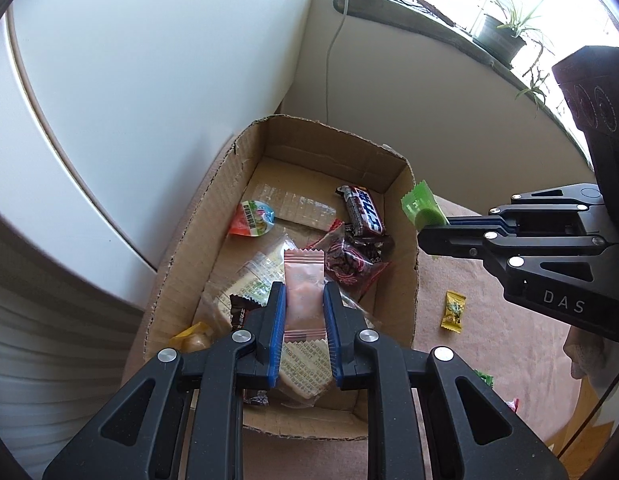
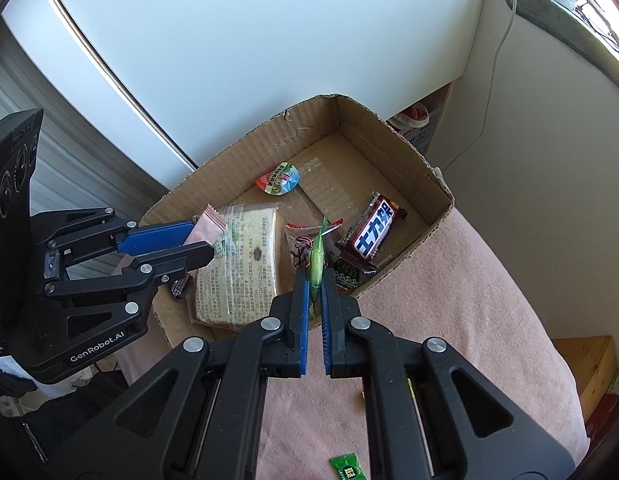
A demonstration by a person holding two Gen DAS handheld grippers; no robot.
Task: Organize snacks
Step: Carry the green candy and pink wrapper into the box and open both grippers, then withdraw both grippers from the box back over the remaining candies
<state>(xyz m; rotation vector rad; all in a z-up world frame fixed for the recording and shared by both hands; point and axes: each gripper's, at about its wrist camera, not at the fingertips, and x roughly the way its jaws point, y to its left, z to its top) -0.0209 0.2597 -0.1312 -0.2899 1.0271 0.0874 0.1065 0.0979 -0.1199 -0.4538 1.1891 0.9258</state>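
Observation:
An open cardboard box stands on a pink cloth and holds several snacks, among them a dark chocolate bar, a jelly cup and a clear bag of crackers. My left gripper is shut on a pink packet and holds it above the box. My right gripper is shut on a green packet over the box's right rim.
A yellow candy and a green candy lie loose on the pink cloth to the right of the box. A white cabinet stands behind the box. A windowsill with potted plants runs at the back right.

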